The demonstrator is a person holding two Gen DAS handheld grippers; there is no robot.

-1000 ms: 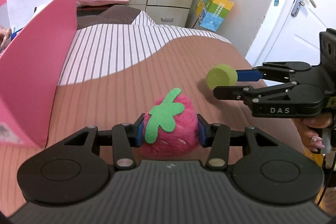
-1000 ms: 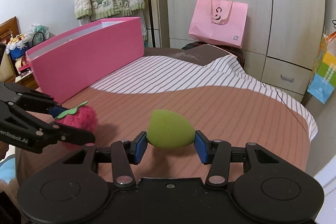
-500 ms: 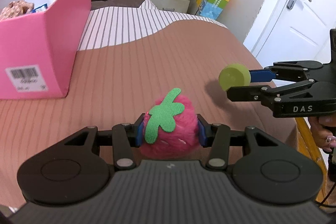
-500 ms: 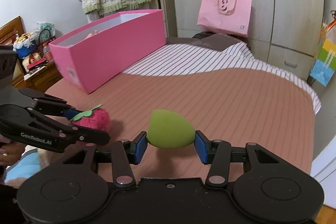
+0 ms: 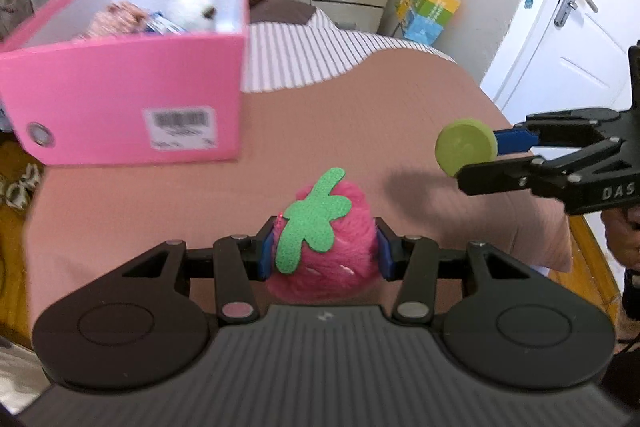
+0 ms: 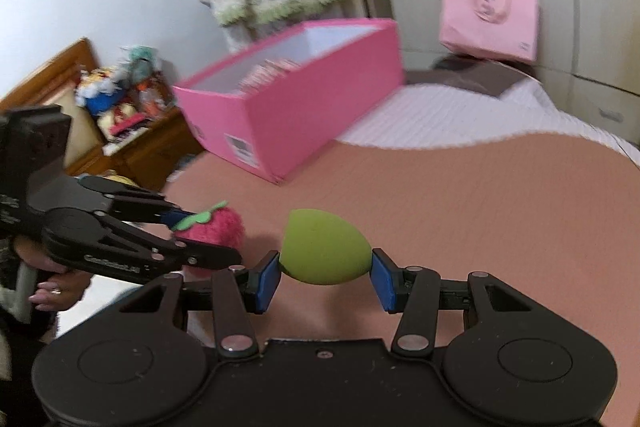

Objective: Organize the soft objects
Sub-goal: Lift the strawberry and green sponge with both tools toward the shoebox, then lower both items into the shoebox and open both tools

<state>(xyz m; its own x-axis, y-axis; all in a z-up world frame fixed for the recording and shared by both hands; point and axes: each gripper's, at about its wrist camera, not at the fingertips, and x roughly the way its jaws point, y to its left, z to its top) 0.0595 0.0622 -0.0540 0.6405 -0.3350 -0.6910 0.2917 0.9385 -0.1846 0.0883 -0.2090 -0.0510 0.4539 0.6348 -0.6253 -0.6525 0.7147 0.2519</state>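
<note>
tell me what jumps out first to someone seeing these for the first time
A fuzzy pink strawberry toy is clamped in the left gripper, and a green egg-shaped sponge in the right gripper. Behind them on the bed sits an open pink box with plush toys inside.

The right claw (image 6: 325,277) pinches a green egg-shaped foam sponge (image 6: 323,251) between its blue pads (image 6: 267,275), above the brown ribbed bedspread (image 6: 460,195). To its left, the left claw (image 6: 200,233) grips a fuzzy pink plush strawberry (image 6: 218,229) with a green felt leaf. Beyond them an open pink cardboard box (image 6: 304,107) sits on the bed. A pink paper shopping bag (image 6: 488,17) stands against the cupboard.
</note>
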